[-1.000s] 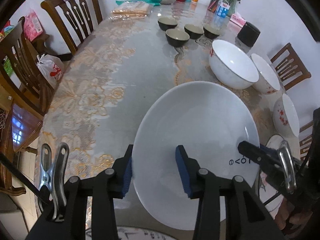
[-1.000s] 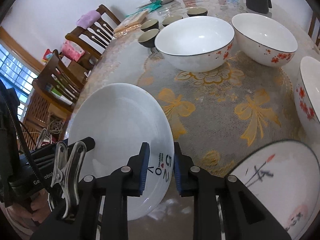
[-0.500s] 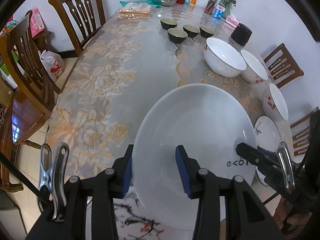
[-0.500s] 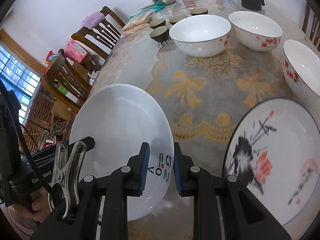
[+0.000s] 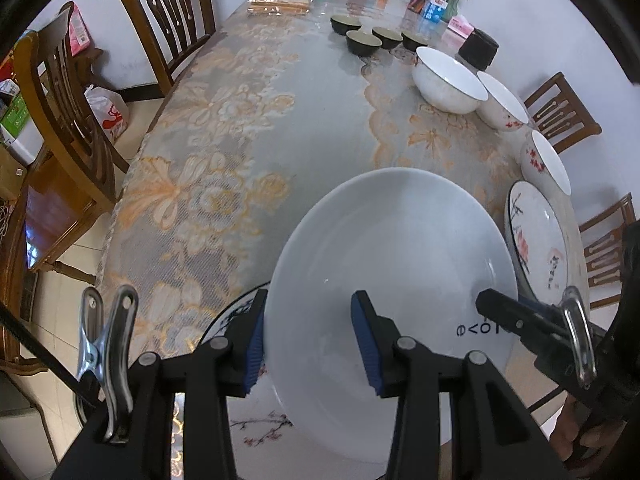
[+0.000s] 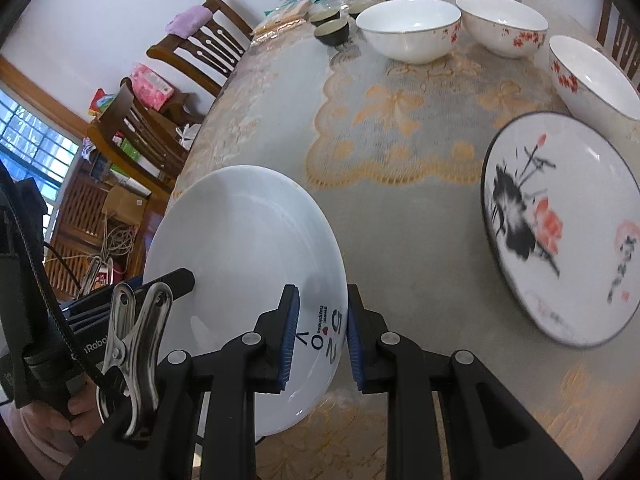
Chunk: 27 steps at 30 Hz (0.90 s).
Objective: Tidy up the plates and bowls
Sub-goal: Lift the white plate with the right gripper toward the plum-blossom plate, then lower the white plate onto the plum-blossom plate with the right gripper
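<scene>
The white plate (image 5: 390,256), pinched at opposite rims by the left gripper (image 5: 307,338) and the right gripper (image 6: 319,334), has been carried back along the table (image 5: 248,120) and now hangs above a flower-painted plate (image 5: 224,344). Stacking looks close; the three white bowls (image 6: 408,30) stand well apart.

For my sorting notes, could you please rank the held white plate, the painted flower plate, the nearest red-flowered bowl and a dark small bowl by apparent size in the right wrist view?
1. White plate and painted flower plate: similar, and nearness makes it unsure.
2. Red-flowered bowl.
3. Dark small bowl, though farthest away.
</scene>
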Each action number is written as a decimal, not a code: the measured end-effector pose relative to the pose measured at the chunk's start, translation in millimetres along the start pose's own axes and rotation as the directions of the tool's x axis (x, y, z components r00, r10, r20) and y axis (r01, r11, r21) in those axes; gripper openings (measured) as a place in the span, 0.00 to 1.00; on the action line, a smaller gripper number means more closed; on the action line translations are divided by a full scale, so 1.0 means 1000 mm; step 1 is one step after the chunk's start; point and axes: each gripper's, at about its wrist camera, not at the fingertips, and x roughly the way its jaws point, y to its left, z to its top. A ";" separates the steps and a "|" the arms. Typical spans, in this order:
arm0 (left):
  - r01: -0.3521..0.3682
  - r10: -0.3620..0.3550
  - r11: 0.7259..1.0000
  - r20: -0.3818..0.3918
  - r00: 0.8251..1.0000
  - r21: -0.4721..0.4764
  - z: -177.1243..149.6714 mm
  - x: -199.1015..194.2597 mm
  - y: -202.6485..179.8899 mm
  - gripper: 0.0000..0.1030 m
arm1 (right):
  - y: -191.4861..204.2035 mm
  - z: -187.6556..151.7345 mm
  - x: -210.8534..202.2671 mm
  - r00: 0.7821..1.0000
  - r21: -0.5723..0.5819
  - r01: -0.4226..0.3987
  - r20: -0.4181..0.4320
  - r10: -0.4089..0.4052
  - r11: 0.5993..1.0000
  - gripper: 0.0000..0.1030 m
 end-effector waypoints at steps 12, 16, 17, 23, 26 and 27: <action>0.003 -0.003 1.000 -0.005 1.000 0.001 -0.022 -0.013 0.021 0.41 | 0.023 -0.024 0.000 1.000 -0.006 0.011 -0.020 -0.011 1.000 0.24; 0.012 -0.013 1.000 -0.023 1.000 -0.006 -0.030 -0.011 0.029 0.41 | 0.029 -0.033 0.003 0.999 -0.005 0.018 -0.030 -0.018 1.000 0.24; 0.016 -0.016 1.000 -0.026 1.000 -0.007 -0.032 -0.011 0.031 0.41 | 0.030 -0.035 0.003 0.999 -0.002 0.021 -0.032 -0.021 1.000 0.24; 0.024 -0.024 1.000 -0.035 0.999 0.010 -0.039 -0.010 0.033 0.41 | 0.035 -0.045 0.003 0.999 0.015 0.039 -0.036 -0.038 0.999 0.24; 0.025 -0.025 1.000 -0.040 0.999 0.018 -0.043 -0.009 0.033 0.41 | 0.036 -0.049 0.004 0.998 0.024 0.046 -0.039 -0.045 0.999 0.24; 0.027 -0.026 0.999 -0.043 0.999 0.018 -0.044 -0.008 0.034 0.41 | 0.036 -0.050 0.004 0.998 0.026 0.049 -0.040 -0.048 0.998 0.24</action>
